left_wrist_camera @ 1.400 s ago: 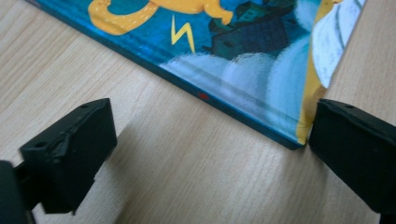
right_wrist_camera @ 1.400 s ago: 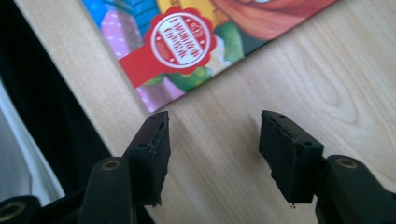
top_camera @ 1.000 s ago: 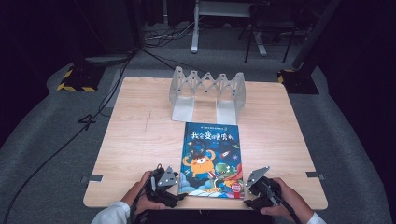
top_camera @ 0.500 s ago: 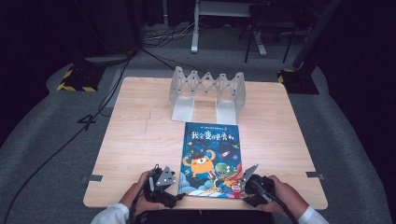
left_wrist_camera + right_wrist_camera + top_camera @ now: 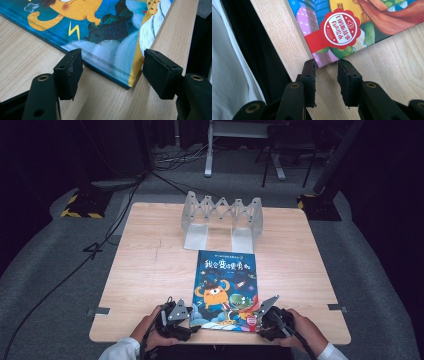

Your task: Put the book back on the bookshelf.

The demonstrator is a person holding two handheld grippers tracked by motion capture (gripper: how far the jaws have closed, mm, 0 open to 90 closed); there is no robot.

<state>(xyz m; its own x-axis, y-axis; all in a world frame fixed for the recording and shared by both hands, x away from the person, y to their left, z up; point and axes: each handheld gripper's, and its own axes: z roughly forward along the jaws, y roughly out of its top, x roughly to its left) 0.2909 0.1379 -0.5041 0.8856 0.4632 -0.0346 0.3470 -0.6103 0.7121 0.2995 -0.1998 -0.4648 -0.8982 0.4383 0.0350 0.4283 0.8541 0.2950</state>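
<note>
Broadly, we see a pale wooden table (image 5: 150, 270) on a grey carpet, and at its far middle a grey folding rack (image 5: 222, 220) stands upright with its zigzag wall facing us. Near the table's front edge lies a picture book (image 5: 225, 290), flat, cover up, with an orange monster and a green creature on a blue ground; its far edge ends just short of the rack's feet and its near edge runs close along the table's front edge.

Our left gripper (image 5: 176, 316) sits at the book's near left corner. In the left gripper view its jaws have just been closing yet stand wide apart, one pad against the book's left edge, the other just off its near edge, the corner (image 5: 128, 86) between them and unclamped.

Our right gripper (image 5: 266, 316) sits at the near right corner. Its jaws have just been closing too; the red sticker (image 5: 340, 28) corner pokes into the narrow gap, and the pads are not pressing on it.
</note>
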